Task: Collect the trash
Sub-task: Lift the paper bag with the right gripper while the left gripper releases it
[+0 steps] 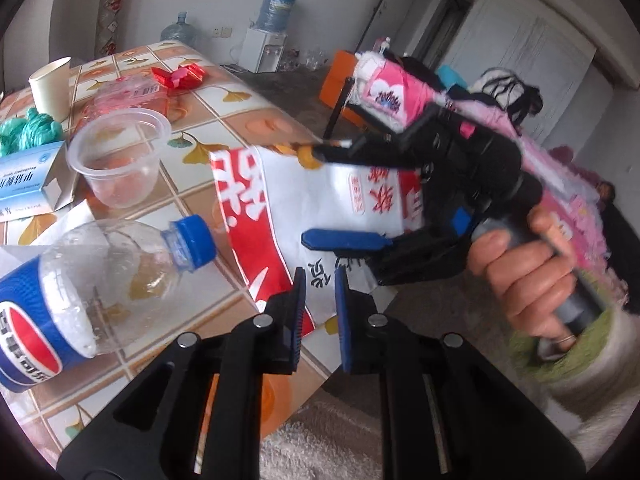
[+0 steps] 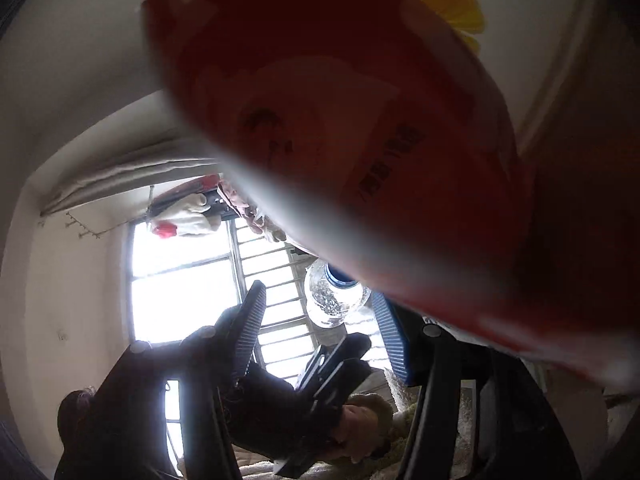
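Observation:
A red and white paper bag (image 1: 280, 216) with Chinese print hangs over the table's near edge. My left gripper (image 1: 320, 312) is shut on the bag's lower edge. My right gripper (image 1: 328, 196) is open at the bag from the right, one finger (image 1: 344, 148) at the bag's top rim and one (image 1: 344, 240) against its side. In the right wrist view the bag (image 2: 360, 120) fills most of the frame, blurred and close, and my right gripper (image 2: 320, 328) is open. An empty Pepsi bottle (image 1: 100, 280) lies on its side beside the bag.
The tiled table (image 1: 224, 120) holds a clear plastic cup (image 1: 120, 160), a paper cup (image 1: 50, 84), a medicine box (image 1: 28, 180), green twine (image 1: 28, 132), red wrappers (image 1: 178, 76) and a crushed clear bottle (image 1: 128, 96). An orange stool (image 1: 340, 84) and a water dispenser (image 1: 268, 40) stand beyond.

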Demonstrator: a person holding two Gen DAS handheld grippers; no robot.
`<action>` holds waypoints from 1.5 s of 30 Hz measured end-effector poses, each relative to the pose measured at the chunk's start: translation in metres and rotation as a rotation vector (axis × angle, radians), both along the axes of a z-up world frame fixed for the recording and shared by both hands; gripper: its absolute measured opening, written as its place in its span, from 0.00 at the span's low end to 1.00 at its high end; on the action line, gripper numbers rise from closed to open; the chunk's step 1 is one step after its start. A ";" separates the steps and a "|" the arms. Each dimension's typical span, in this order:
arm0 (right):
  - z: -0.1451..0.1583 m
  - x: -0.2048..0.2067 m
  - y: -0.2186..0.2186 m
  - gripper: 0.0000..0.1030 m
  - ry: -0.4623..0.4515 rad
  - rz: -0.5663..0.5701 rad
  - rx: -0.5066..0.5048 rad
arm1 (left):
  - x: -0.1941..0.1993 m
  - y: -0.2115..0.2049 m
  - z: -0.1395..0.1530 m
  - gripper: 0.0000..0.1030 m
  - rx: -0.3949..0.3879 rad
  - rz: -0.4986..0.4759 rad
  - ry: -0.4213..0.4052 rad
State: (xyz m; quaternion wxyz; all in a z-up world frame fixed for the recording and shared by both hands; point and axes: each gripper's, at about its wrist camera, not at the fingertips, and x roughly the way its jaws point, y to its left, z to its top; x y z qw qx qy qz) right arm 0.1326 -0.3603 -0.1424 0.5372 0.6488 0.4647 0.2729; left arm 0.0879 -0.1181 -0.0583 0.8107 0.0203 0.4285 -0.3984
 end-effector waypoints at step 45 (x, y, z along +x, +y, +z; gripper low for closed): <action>0.052 0.027 -0.024 0.73 -0.447 0.197 -0.628 | 0.010 -0.019 -0.028 0.04 0.086 -0.016 0.043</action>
